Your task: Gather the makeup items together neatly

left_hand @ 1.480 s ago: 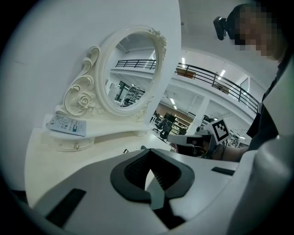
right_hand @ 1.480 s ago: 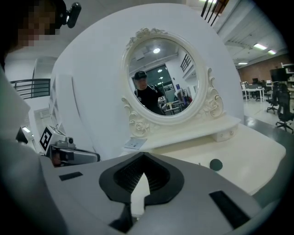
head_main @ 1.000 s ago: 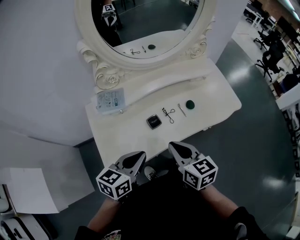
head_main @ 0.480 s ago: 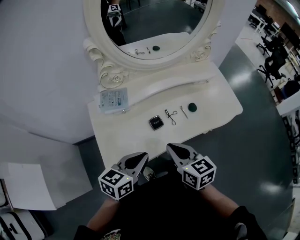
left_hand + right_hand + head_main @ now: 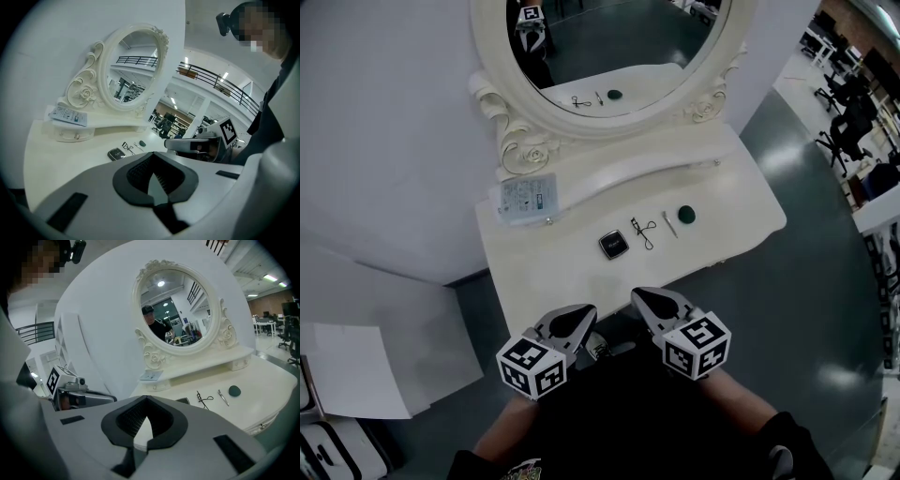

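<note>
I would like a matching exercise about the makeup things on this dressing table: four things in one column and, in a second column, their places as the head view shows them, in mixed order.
Things:
1. black compact
2. eyelash curler
3. dark green round puff
4. flat packet

Places:
a. on the raised shelf under the mirror
b. right end of the row
c. left end of the row
d. between the black compact and the thin metal tool

Pairs: 1-c; 2-d; 3-b; 4-a.
</note>
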`<state>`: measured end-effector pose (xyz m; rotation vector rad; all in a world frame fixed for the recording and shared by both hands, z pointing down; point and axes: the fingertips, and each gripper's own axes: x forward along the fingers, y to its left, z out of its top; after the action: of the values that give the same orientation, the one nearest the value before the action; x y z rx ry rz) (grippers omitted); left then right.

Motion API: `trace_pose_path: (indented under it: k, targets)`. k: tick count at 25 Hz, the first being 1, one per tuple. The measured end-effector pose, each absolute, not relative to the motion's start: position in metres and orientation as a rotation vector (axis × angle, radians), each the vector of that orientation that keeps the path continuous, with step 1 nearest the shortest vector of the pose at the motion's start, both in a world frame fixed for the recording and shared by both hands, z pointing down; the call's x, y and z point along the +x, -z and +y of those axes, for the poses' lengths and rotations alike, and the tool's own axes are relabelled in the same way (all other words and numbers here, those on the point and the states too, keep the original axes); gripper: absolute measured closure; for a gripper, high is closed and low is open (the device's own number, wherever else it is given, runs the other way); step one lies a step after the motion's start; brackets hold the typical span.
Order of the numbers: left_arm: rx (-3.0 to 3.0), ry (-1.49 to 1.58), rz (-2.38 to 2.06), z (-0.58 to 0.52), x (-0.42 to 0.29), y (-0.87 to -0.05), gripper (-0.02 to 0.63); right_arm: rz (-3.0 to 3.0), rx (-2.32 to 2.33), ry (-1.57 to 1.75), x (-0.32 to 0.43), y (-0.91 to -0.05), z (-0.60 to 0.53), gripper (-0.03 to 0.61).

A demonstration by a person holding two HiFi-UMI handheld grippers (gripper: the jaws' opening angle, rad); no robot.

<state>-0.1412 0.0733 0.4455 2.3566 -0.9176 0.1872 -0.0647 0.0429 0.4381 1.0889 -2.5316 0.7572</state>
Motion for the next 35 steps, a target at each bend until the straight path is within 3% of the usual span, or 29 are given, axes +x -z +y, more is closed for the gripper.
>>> trace_pose_path:
  k: [35]
  targets:
    - [2.354, -0.184, -0.907, 0.079, -0.138, -0.445, 0.606, -2.536, 1.059, -0.738, -0.068, -0.438, 0.050, 0.549]
